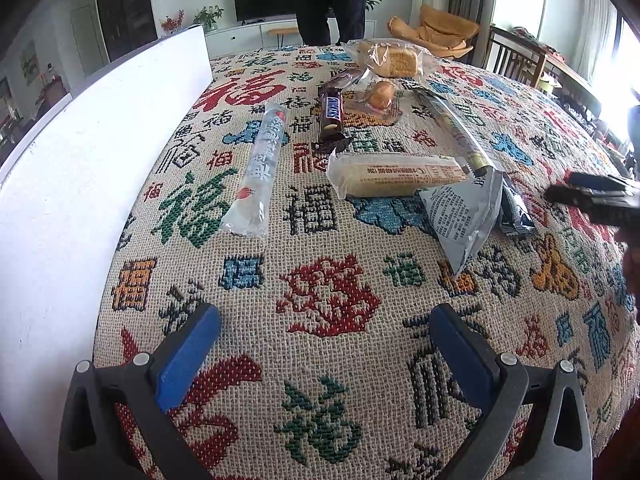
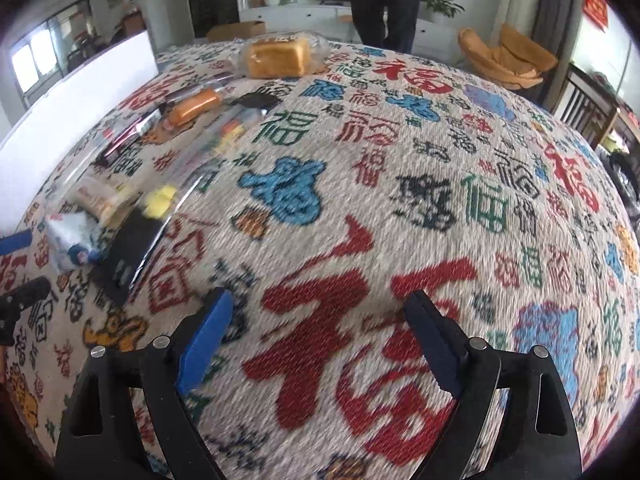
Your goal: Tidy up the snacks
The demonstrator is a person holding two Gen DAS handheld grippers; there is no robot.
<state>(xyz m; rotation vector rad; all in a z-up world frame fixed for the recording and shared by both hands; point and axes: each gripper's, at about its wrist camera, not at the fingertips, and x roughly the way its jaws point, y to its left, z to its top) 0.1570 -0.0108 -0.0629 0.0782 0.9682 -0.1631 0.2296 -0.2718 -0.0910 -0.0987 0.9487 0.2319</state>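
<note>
Several snacks lie on the patterned tablecloth (image 1: 328,304): a long white tube pack (image 1: 258,172), a Snickers bar (image 1: 331,114), a beige biscuit pack (image 1: 396,174), a grey bag (image 1: 464,216), a long silver stick pack (image 1: 456,128), a small bun (image 1: 380,96) and bagged bread (image 1: 394,60). My left gripper (image 1: 326,330) is open and empty, hovering short of them. My right gripper (image 2: 318,318) is open and empty over bare cloth, with the snacks to its left, such as the bread (image 2: 278,58) and a black pack (image 2: 134,248). The right gripper also shows at the right edge of the left wrist view (image 1: 592,196).
A white board (image 1: 92,152) stands along the table's left side. A person in dark trousers (image 1: 332,4) stands beyond the far edge. Chairs (image 1: 516,60) and an orange seat (image 1: 436,32) are at the back right.
</note>
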